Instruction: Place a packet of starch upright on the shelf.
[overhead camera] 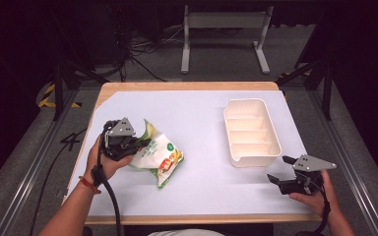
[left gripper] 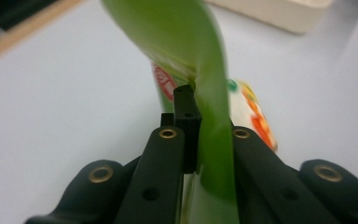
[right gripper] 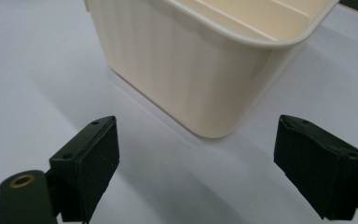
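The left gripper [overhead camera: 139, 143] pinches the green edge of the snack bag [overhead camera: 161, 156], which lies at the table's [overhead camera: 202, 191] left. The right gripper [overhead camera: 281, 169] hangs released, holding nothing, just beside the cream tray [overhead camera: 252, 132].

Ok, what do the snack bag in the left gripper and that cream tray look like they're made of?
Snack bag: thin glossy plastic film, probably; it creases and folds where the left gripper pinches it, with printed green, white and red colours. Cream tray: rigid moulded plastic, it seems, smooth and slightly shiny, with rounded corners, a rolled rim and moulded dividers.
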Demonstrator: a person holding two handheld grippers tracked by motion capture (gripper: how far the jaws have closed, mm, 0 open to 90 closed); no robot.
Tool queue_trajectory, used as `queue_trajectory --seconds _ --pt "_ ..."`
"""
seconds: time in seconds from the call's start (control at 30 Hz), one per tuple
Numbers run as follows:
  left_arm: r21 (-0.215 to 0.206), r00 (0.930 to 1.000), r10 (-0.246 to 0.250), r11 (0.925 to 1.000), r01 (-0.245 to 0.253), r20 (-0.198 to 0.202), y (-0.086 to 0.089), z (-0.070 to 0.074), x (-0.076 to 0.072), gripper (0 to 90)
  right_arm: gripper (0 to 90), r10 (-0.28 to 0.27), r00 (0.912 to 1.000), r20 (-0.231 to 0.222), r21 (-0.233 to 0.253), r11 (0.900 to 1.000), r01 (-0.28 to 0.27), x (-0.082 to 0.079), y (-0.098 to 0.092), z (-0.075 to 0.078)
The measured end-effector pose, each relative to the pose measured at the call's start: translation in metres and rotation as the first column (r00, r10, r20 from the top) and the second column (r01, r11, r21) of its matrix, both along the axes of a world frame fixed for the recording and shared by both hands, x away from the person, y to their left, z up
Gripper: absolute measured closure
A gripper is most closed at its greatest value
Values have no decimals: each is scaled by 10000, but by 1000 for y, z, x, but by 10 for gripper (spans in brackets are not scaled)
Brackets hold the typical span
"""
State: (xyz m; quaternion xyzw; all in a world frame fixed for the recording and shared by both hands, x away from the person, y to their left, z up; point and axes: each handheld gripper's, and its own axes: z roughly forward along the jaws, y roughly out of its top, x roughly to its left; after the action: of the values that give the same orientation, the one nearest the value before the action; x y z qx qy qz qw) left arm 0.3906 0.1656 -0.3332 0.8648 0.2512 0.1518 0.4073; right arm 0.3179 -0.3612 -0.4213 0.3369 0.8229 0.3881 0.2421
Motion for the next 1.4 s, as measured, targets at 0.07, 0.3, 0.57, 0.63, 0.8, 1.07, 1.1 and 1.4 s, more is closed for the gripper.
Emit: queue_trajectory --seconds 0.07,0.3,0.57,0.63,0.8,1.07,1.1,1.4 --pt "343 9994 -256 9991 248 229 -10 9 1 891 137 -8 10000 -4 -32 10000 8 0 0 0" --pt "1101 9949 -754 9916 678 664 -35 20 5 894 137 -3 10000 -11 -10 10000 3 0 -1 0" --pt "1229 9885 -1225 9862 1111 892 -50 35 14 894 137 -36 10000 -10 25 10000 36 0 -1 0" --pt "1173 9862 -1368 9851 1256 928 -54 39 18 894 137 -6 10000 10 13 10000 6 0 -1 0" --pt "925 9795 -1653 9836 1551 1149 -66 48 26 894 137 -30 10000 9 29 10000 30 -1 -1 0" --pt "916 9670 -2146 9748 2033 1372 -94 60 34 894 136 -180 9998 118 144 9997 179 -2 -4 1" --pt "957 9654 -2201 9734 2081 1396 -97 61 35 895 136 -171 9998 107 157 9997 169 -2 -4 1" --pt "1010 9469 -2790 9588 2655 1601 -129 70 43 895 133 -222 9997 107 159 9996 220 -3 -5 1"
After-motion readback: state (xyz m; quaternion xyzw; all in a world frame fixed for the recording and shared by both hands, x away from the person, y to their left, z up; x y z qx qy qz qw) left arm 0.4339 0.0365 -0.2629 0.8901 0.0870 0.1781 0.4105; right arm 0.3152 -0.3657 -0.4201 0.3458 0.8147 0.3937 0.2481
